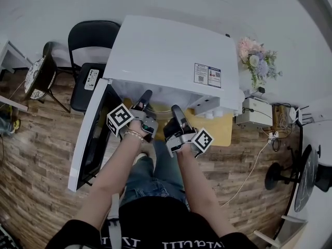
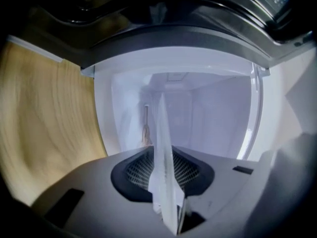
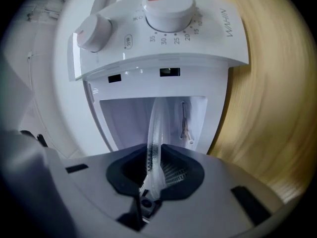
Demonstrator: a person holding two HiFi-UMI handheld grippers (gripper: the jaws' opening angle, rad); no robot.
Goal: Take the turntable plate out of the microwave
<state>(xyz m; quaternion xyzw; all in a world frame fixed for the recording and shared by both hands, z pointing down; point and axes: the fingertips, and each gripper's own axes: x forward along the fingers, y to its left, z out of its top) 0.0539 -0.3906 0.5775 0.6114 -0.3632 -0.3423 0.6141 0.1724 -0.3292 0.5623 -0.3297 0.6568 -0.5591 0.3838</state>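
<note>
The clear glass turntable plate (image 2: 163, 143) shows edge-on in both gripper views, as a thin glass blade between the jaws. My left gripper (image 2: 167, 185) is shut on its rim, with the white microwave cavity (image 2: 208, 118) behind it. My right gripper (image 3: 152, 175) is shut on the plate (image 3: 155, 133) as well, below the control panel and its knobs (image 3: 168, 6). In the head view both grippers, left (image 1: 146, 97) and right (image 1: 175, 111), reach into the mouth of the white microwave (image 1: 166, 56). The plate itself is hard to make out there.
The microwave door (image 1: 88, 139) hangs open to the left. The oven stands on a yellow wooden table (image 1: 220, 131). A black chair (image 1: 93, 35), a flower bunch (image 1: 257, 58), a white box (image 1: 257, 113) and a black stand (image 1: 306, 175) ring the spot.
</note>
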